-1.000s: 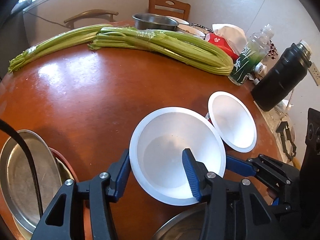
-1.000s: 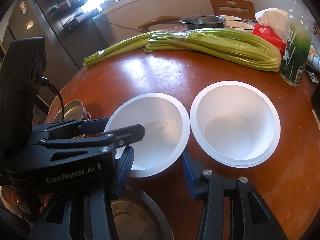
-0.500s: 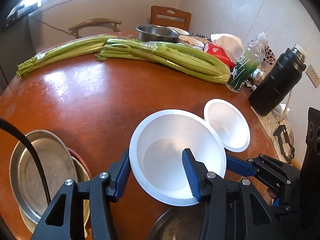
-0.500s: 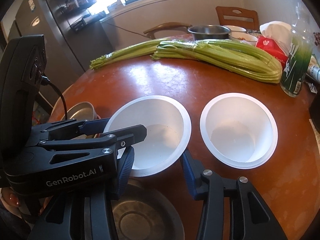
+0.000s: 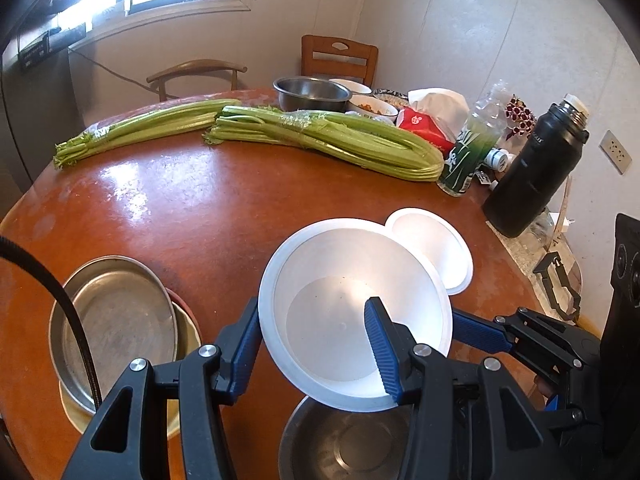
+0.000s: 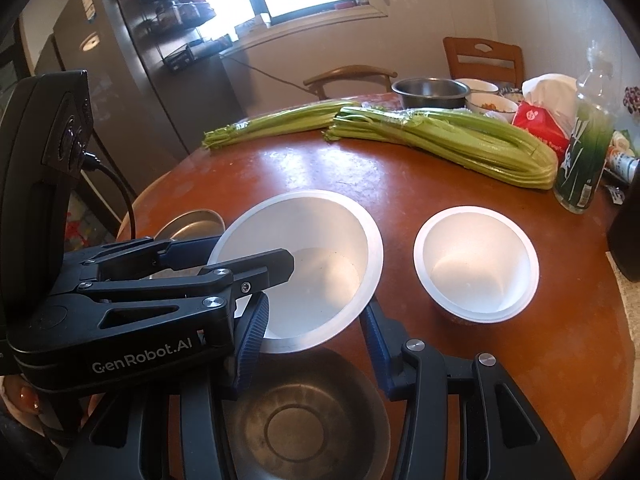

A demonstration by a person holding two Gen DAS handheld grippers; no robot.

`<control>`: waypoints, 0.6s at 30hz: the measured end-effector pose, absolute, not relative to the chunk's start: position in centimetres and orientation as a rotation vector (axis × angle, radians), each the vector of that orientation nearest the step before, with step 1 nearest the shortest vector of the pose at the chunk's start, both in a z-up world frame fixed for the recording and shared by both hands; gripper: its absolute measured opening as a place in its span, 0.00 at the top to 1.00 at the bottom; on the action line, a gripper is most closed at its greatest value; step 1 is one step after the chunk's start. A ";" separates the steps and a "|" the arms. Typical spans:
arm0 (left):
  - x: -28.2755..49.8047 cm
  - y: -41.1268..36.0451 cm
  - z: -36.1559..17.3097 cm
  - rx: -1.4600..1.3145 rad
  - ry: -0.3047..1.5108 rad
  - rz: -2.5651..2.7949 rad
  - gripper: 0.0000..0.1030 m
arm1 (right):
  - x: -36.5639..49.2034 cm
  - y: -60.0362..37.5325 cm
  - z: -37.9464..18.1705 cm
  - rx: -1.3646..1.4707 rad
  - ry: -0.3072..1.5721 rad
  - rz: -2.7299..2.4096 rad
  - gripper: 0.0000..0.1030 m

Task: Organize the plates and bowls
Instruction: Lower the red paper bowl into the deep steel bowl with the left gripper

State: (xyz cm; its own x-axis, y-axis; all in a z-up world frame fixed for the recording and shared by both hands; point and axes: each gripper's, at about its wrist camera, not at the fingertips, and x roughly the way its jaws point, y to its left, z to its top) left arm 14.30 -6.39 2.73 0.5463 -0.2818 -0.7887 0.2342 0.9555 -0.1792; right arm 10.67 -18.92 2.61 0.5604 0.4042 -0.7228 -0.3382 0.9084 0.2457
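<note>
A white bowl (image 5: 336, 312) (image 6: 320, 248) hangs tilted above the brown table (image 5: 180, 208). My left gripper (image 5: 312, 308) is shut on it, with the right finger inside and the left finger outside the rim. My right gripper (image 6: 314, 304) is shut on the same bowl from the near right; one of its fingers (image 5: 476, 330) shows past the rim in the left wrist view. A second white bowl (image 5: 432, 248) (image 6: 476, 264) stands on the table to the right. A steel bowl (image 5: 352, 444) (image 6: 304, 424) sits directly below the held one.
A steel plate (image 5: 116, 320) lies on a yellow plate (image 5: 186, 340) at the left. Two celery bunches (image 5: 328, 136), a green bottle (image 5: 468, 152), a black flask (image 5: 536, 176), a tissue pack (image 5: 428, 120) and a steel basin (image 5: 310, 92) fill the far side.
Both grippers have risen together with the white bowl in them. The table and the second white bowl look farther away, and more of the steel bowl underneath shows.
</note>
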 end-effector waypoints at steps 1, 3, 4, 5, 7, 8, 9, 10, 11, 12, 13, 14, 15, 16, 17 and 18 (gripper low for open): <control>14.1 -6.4 2.9 -0.053 0.942 -0.306 0.51 | 10.4 -19.0 2.7 0.082 0.869 0.439 0.52; 13.5 -6.6 3.3 -0.050 0.935 -0.304 0.51 | 9.8 -19.1 3.1 0.082 0.861 0.442 0.52; 13.2 -6.6 3.4 -0.047 0.931 -0.305 0.51 | 9.5 -19.2 3.2 0.080 0.858 0.444 0.52; 12.9 -6.7 3.6 -0.047 0.930 -0.305 0.51 | 9.2 -19.2 3.4 0.078 0.853 0.446 0.52; 12.2 -6.7 3.8 -0.045 0.926 -0.307 0.51 | 8.6 -19.3 3.5 0.077 0.847 0.451 0.52; 11.9 -6.7 3.9 -0.043 0.924 -0.305 0.51 | 8.2 -19.4 3.6 0.077 0.843 0.453 0.52; 11.6 -6.7 4.1 -0.038 0.921 -0.303 0.51 | 7.8 -19.4 3.7 0.078 0.839 0.458 0.52; 11.3 -6.8 4.2 -0.036 0.918 -0.304 0.51 | 7.6 -19.5 3.8 0.080 0.838 0.461 0.52; 11.0 -6.8 4.3 -0.036 0.914 -0.304 0.51 | 7.3 -19.5 3.9 0.081 0.834 0.463 0.52; 10.7 -6.7 4.4 -0.037 0.913 -0.305 0.51 | 7.0 -19.5 4.0 0.078 0.831 0.464 0.52; 10.4 -6.7 4.4 -0.036 0.911 -0.305 0.51 | 6.7 -19.5 4.0 0.074 0.829 0.466 0.52; 10.1 -6.7 4.4 -0.036 0.909 -0.306 0.51 | 6.5 -19.6 4.1 0.072 0.828 0.468 0.52; 9.8 -6.7 4.4 -0.038 0.908 -0.307 0.51 | 6.1 -19.6 4.1 0.069 0.825 0.469 0.52; 9.6 -6.8 4.3 -0.037 0.910 -0.308 0.51 | 5.9 -19.7 4.1 0.069 0.825 0.471 0.52; 9.4 -6.8 4.2 -0.036 0.912 -0.310 0.51 | 5.7 -19.8 4.0 0.070 0.827 0.473 0.52; 9.3 -6.9 4.1 -0.038 0.916 -0.311 0.51 | 5.5 -19.8 3.9 0.071 0.832 0.473 0.52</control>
State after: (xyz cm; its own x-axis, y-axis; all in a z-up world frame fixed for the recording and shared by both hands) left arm 9.31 -6.91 4.08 0.5675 -0.2812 -0.7739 0.2488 0.9545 -0.1643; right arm 5.47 -19.82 3.89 0.5763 0.4313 -0.6942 -0.3767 0.8940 0.2428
